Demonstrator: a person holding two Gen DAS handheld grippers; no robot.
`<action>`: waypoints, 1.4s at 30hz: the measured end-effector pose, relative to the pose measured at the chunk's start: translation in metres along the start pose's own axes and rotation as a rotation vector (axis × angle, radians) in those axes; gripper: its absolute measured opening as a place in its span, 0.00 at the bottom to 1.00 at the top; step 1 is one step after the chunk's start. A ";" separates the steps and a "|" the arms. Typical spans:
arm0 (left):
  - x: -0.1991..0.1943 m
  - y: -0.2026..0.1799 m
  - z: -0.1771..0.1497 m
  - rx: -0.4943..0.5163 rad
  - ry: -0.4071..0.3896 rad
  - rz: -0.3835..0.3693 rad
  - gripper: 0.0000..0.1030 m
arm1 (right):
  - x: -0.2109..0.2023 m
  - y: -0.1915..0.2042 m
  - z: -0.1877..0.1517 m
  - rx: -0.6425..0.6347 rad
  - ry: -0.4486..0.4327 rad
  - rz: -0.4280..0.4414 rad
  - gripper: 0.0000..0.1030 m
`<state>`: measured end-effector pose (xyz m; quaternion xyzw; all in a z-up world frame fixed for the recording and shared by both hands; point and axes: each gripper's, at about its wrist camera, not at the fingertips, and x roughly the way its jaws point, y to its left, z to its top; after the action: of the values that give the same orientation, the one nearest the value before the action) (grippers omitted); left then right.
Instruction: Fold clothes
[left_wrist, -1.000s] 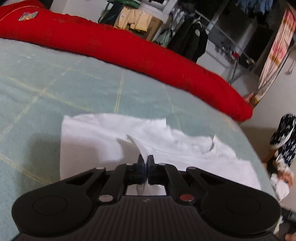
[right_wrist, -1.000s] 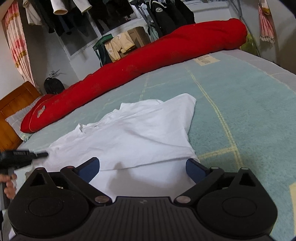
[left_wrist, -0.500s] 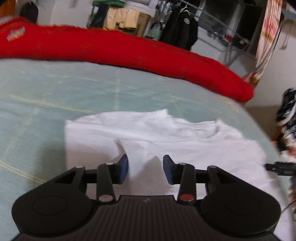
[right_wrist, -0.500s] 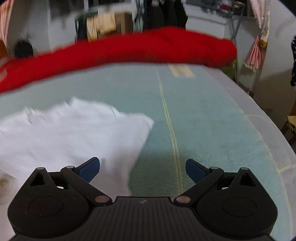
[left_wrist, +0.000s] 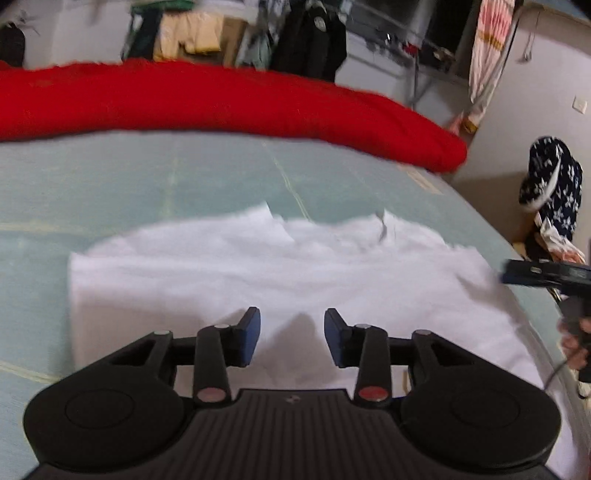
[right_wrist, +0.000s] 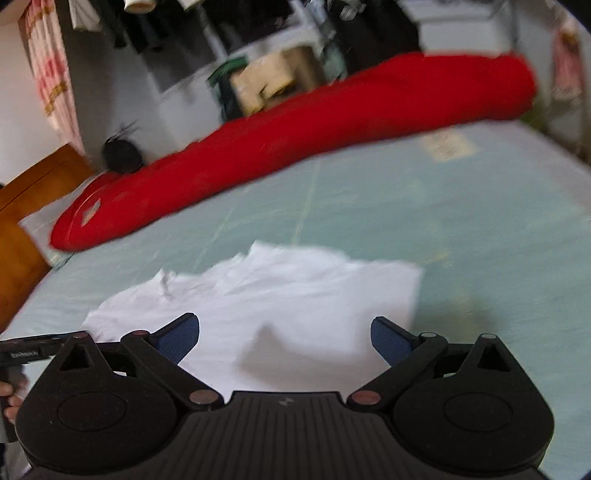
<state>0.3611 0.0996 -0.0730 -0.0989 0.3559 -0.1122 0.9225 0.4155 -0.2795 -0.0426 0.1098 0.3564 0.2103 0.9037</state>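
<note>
Nearest in the left wrist view, the left claw (left_wrist: 291, 332) is released, its two blue pads set a moderate gap apart with nothing between them, hanging over the near part of a white garment (left_wrist: 258, 266). In the right wrist view the right claw (right_wrist: 284, 338) is spread wide, also empty, over the near edge of the same white garment (right_wrist: 295, 295).

The garment lies spread on a pale green bed (left_wrist: 147, 184), partly folded, with wrinkles and an uneven far edge. In the left wrist view it fills the middle of the frame and runs off toward the near right corner of the mattress. In the right wrist view its right side ends in a fairly straight edge, with bare bed cover (right_wrist: 461, 221) beyond it to the right.

At the right edge of the left wrist view, the right claw (left_wrist: 517, 275) shows from the side, just past the garment's right edge, with a hand (left_wrist: 576, 339) on its grip. At the left edge of the right wrist view, the left claw (right_wrist: 40, 349) likewise shows as a dark bar.

Farther back, a long red bolster (left_wrist: 221, 103) lies across the far side of the bed, well apart from the garment. Behind it hang dark clothes (left_wrist: 314, 33); both pictures are blurred.
</note>
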 end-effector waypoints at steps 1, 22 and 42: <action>0.005 -0.001 -0.003 0.009 0.008 0.001 0.37 | 0.011 -0.001 0.000 -0.006 0.025 -0.005 0.98; -0.005 0.006 0.011 0.019 -0.017 -0.002 0.51 | 0.040 -0.012 0.038 -0.018 0.035 -0.081 0.94; -0.004 -0.024 -0.007 0.163 0.009 -0.070 0.58 | -0.007 0.049 -0.024 -0.223 0.104 -0.004 1.00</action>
<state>0.3506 0.0775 -0.0691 -0.0353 0.3460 -0.1735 0.9214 0.3797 -0.2385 -0.0387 -0.0030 0.3775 0.2522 0.8910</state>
